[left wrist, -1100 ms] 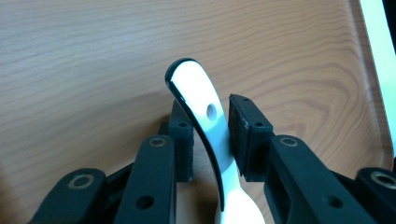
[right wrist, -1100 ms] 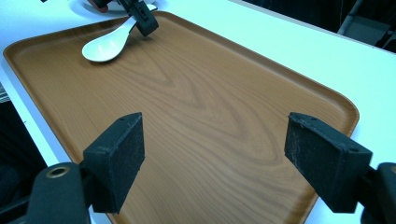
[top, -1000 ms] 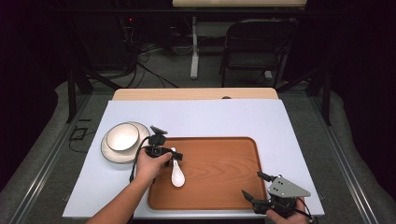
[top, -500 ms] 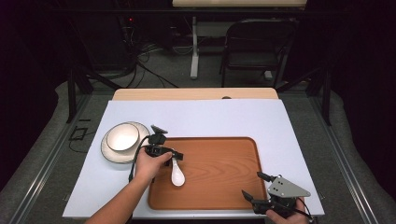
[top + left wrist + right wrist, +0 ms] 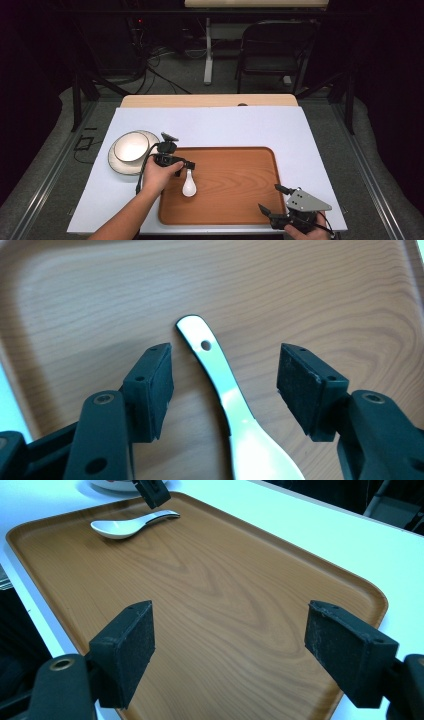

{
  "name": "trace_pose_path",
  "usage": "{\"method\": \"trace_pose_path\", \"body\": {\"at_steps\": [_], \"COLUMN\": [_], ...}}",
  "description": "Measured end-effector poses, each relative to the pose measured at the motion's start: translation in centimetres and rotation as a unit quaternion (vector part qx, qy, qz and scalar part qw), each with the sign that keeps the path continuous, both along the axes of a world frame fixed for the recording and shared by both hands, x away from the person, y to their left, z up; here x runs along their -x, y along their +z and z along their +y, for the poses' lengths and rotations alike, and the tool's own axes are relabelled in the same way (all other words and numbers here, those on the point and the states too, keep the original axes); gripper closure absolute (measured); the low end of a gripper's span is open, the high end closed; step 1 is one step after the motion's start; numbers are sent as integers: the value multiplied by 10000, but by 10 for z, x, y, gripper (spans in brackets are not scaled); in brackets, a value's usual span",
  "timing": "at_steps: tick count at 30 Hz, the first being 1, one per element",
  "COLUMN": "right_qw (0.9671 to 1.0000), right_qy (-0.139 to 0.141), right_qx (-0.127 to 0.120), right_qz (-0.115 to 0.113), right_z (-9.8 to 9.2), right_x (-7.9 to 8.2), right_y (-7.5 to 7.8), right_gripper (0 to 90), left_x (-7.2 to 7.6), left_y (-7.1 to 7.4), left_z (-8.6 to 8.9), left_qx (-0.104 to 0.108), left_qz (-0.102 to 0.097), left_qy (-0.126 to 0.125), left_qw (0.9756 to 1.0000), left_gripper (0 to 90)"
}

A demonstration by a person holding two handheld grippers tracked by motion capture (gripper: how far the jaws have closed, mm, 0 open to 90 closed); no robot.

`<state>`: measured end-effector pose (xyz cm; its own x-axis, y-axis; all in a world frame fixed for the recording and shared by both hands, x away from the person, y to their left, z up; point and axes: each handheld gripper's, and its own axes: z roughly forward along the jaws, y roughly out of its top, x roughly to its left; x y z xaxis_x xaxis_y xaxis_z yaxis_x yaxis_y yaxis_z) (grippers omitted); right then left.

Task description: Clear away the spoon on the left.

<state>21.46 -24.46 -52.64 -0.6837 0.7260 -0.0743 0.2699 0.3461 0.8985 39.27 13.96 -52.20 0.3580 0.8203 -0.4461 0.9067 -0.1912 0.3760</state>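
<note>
A white ceramic spoon lies on the brown wooden tray, near its left end. My left gripper hovers over the spoon's handle. In the left gripper view its jaws have just been opening and stand wide apart. The spoon handle lies between them, touched by neither pad. My right gripper is open at the tray's front right corner with nothing between its pads. From there the spoon lies across the tray.
A white bowl sits on a white plate on the table just left of the tray. A pale cloth covers the table. A dark chair stands on the floor beyond the far edge.
The left gripper's jaws have spread apart around the spoon handle; the spoon stays flat on the tray. Neither hand has shifted.
</note>
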Motion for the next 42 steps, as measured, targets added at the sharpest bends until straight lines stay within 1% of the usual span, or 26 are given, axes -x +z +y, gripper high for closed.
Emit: {"method": "trace_pose_path", "body": {"at_steps": [2, 4, 5, 8, 9, 12, 13, 17, 20, 21, 22, 23, 26, 31, 32, 33, 34, 37, 40, 42], "right_qw": [10000, 10000, 10000, 10000, 10000, 10000, 10000, 10000, 10000, 10000, 10000, 10000, 10000, 10000, 10000, 10000, 10000, 10000, 10000, 10000], "right_qy": [-4, -3, -3, -3, -6, -13, -12, -6, -16, -15, -13, -9, -14, -16, -12, -14, -10, -19, -15, -14], "right_qx": [-1, 0, -1, -3, 4, 9, 9, 9, 15, 9, 7, 9, 14, 10, 18, 22, 25, 23, 38, 40], "right_qz": [4, 0, 2, 10, 1, 4, 6, -5, 1, 5, -5, -6, -11, -4, -8, -9, -10, -7, -2, 0], "right_z": [0, 0, 0, 0, 0, 0, 0, 0, 0, 0, 0, 0, 0, 1, 1, 1, 1, 1, 1, 1], "right_x": [0, 0, 0, 0, 0, 0, 0, 0, 0, 0, 0, 0, 0, 0, 0, 0, 0, 0, 0, 0], "right_y": [0, 0, 0, 0, 0, 0, 0, 0, 0, 0, 0, 0, 0, 0, 0, 0, 0, 0, 0, 0], "right_gripper": [201, 201, 201, 201, 201, 201, 201, 201, 201, 201, 201, 201, 201, 201, 201, 201, 201, 201, 201, 203], "left_x": [0, 2, 2, 3, 4, 6, 7, 11, 13, 15, 16, 18, 24, 37, 40, 43, 46, 56, 66, 70], "left_y": [2, 5, 8, 16, 20, 28, 31, 44, 51, 54, 56, 58, 62, 65, 65, 64, 63, 57, 50, 45], "left_z": [1, 2, 4, 8, 10, 17, 19, 32, 41, 45, 48, 52, 61, 81, 84, 88, 92, 102, 109, 113], "left_qx": [-62, -87, -136, -190, -225, -262, -302, -418, -524, -612, -654, -723, -811, -957, -995, -990, -943, -921, -863, -827], "left_qz": [-37, -103, -139, -270, -343, -461, -495, -694, -796, -849, -889, -958, -1095, -1261, -1256, -1266, -1292, -1323, -1377, -1382], "left_qy": [-38, -10, -55, -54, -36, -13, -19, 50, 58, 53, 72, 82, 73, 123, 137, 165, 221, 321, 454, 493], "left_qw": [10000, 9999, 9998, 9994, 9992, 9986, 9983, 9967, 9954, 9945, 9939, 9927, 9906, 9873, 9870, 9869, 9869, 9864, 9857, 9857], "left_gripper": [392, 396, 398, 410, 414, 436, 448, 458, 465, 471, 478, 484, 497, 491, 481, 474, 473, 472, 476, 477]}}
